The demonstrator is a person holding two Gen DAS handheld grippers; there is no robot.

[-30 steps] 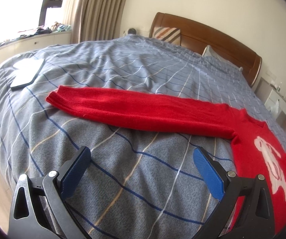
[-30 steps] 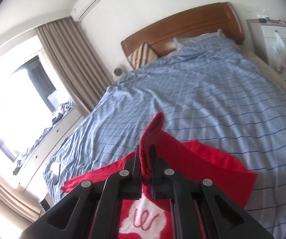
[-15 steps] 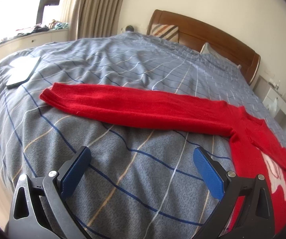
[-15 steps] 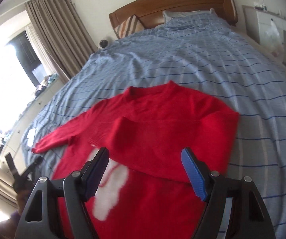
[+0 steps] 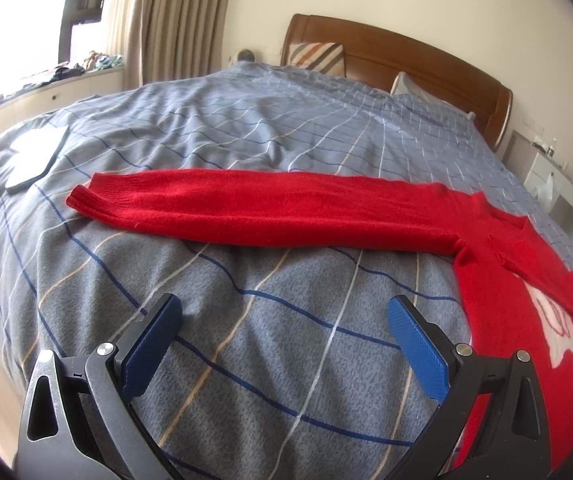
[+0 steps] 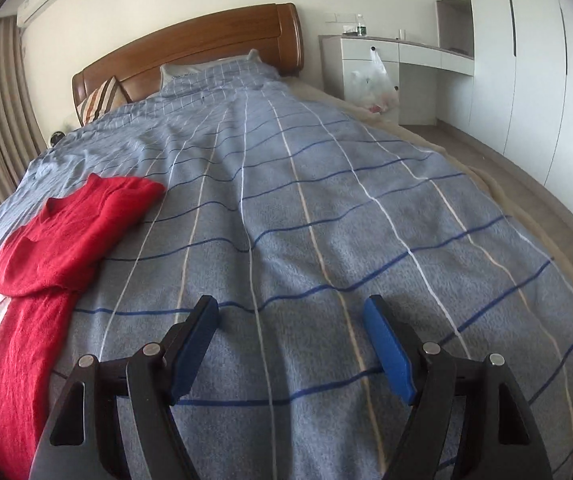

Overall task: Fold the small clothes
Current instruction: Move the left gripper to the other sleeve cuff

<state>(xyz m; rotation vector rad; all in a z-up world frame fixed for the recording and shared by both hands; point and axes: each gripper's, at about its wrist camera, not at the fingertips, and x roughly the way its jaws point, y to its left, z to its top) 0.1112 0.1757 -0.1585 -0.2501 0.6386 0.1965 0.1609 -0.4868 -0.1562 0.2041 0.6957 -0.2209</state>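
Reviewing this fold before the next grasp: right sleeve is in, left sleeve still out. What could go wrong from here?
1. The left sleeve lies stretched flat on the blanket; the open left gripper may pinch bedding along with its cuff.
2. Dragging that sleeve could shift the red sweater and undo the folded right sleeve.
3. A phone-like device lies near the cuff.

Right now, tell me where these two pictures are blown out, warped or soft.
Left wrist view: the window is blown out white, and glare whitens the flat object on the bedspread; fisheye bends the headboard. Right wrist view: even light, sharp on the red sweater; wardrobe doors bow at the edge; corners vignette dark.
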